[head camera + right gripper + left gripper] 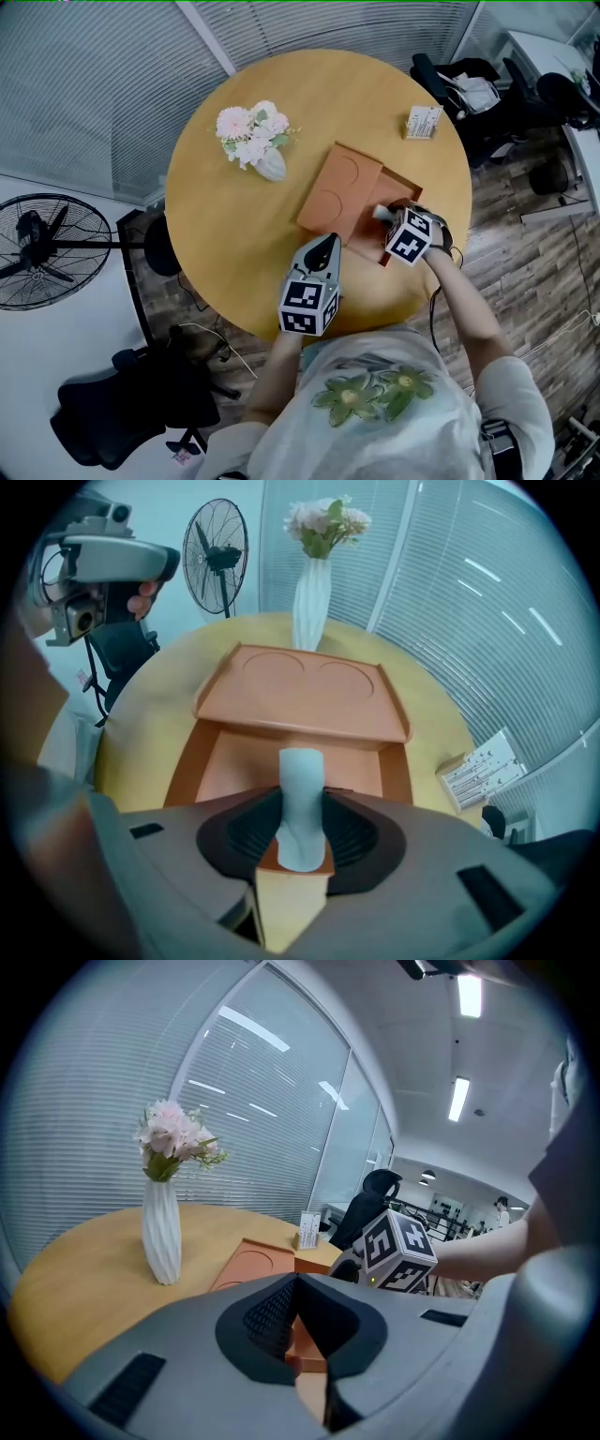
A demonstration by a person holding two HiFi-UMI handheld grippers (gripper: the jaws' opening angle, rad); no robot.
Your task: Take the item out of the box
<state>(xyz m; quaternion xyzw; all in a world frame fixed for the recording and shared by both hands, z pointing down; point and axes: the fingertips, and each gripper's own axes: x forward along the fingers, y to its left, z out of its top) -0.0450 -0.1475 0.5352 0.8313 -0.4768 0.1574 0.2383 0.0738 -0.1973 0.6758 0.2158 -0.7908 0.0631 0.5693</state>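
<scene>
An orange box (337, 192) lies on the round wooden table (234, 234), its lid (309, 691) slid toward the far side so the tray (239, 761) is open. My right gripper (389, 217) hangs over the open end, shut on a pale blue-white item (302, 789) that stands upright between its pads just above the tray floor. In the head view the item (382, 212) shows as a small white patch. My left gripper (327, 246) is at the box's near corner, its jaws closed on the orange wall (305, 1349).
A white vase of pink flowers (270, 164) stands left of the box. A small card holder (423, 122) sits at the table's far right edge. A floor fan (42, 248) and black chairs (131, 403) surround the table.
</scene>
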